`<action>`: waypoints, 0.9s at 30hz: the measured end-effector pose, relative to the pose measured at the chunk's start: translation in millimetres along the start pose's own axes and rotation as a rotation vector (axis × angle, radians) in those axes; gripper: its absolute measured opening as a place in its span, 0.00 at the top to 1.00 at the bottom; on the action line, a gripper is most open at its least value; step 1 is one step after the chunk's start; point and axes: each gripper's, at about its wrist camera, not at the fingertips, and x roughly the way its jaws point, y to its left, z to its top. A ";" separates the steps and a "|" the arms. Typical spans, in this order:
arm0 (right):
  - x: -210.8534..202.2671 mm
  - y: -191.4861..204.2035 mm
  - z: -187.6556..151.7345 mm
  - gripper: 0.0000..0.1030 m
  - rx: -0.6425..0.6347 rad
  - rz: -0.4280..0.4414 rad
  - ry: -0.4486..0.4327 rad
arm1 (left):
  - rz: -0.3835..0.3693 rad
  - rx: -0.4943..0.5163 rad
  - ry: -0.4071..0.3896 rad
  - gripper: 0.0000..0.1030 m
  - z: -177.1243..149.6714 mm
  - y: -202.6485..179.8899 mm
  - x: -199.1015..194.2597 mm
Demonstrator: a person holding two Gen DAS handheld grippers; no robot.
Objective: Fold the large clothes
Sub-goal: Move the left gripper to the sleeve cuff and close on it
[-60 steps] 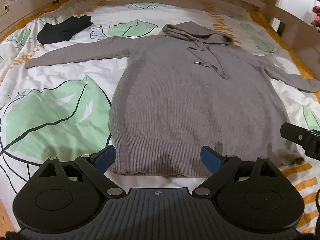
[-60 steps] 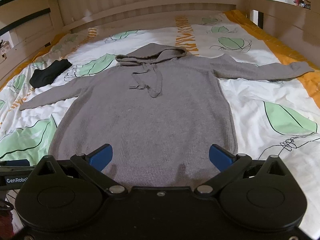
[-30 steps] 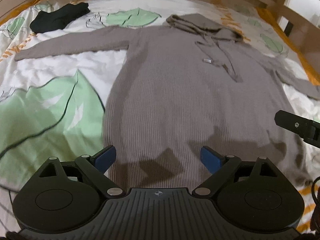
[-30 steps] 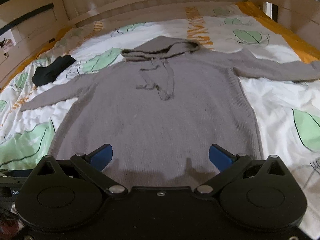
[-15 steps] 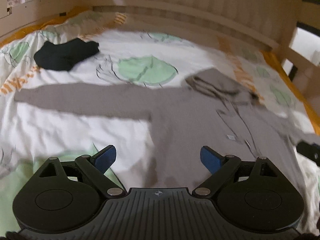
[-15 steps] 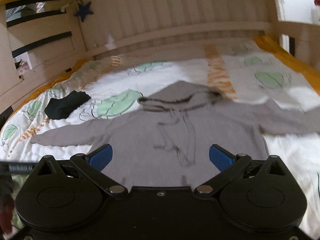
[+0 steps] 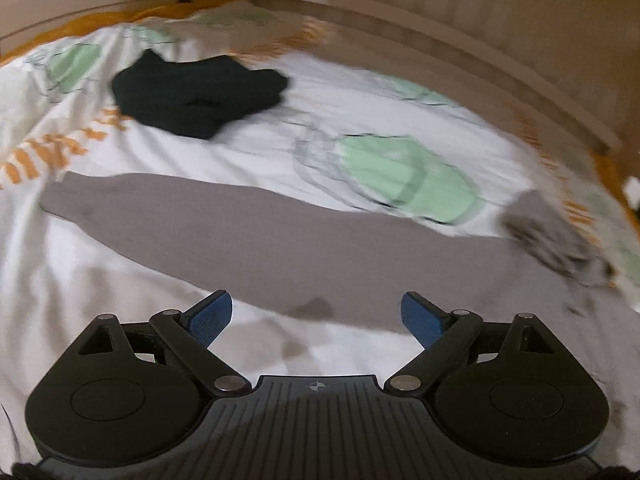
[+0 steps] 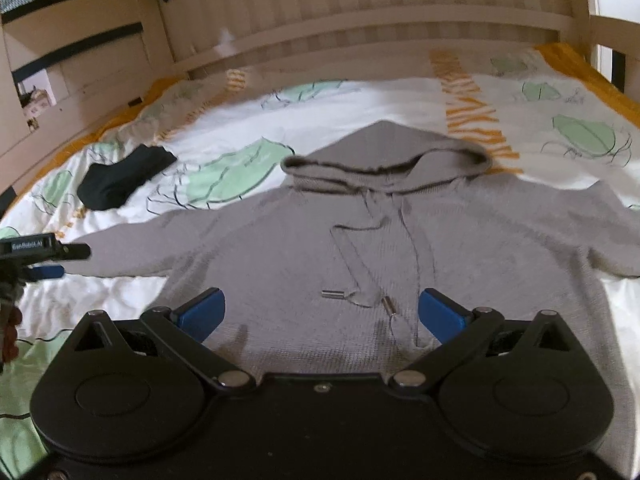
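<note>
A grey knitted hoodie [image 8: 460, 240] lies flat and face up on the bed, hood [image 8: 384, 160] toward the headboard, sleeves spread out to both sides. Its left sleeve [image 7: 224, 232] stretches across the left wrist view, cuff at the far left. Over that sleeve's inner part hovers my left gripper [image 7: 316, 316], open, nothing between its blue pads. My right gripper [image 8: 322, 312] is open above the chest, near the drawstring ends [image 8: 332, 294]. The left gripper [image 8: 44, 250] also shows at the left edge of the right wrist view.
A black folded garment [image 7: 196, 92] lies on the leaf-printed white duvet [image 7: 120, 292] beyond the left sleeve. A wooden slatted headboard [image 8: 360, 8] and side rails [image 7: 92, 8] enclose the bed.
Both grippers have travelled from the hem up toward the hood end. The left one swung left over the sleeve; the right one came over the chest. Both stayed open.
</note>
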 end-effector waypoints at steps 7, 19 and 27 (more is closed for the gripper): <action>33.5 1.9 -9.2 0.00 -0.010 -0.039 0.049 | 0.093 -0.112 -0.007 0.10 23.7 65.2 34.6; 67.0 11.9 -35.2 0.00 -0.113 -0.137 0.039 | 0.139 -0.173 -0.049 0.05 28.7 116.5 70.1; 70.4 6.0 -37.5 0.00 -0.084 -0.115 0.033 | 0.079 -0.248 -0.066 0.07 40.8 131.1 81.0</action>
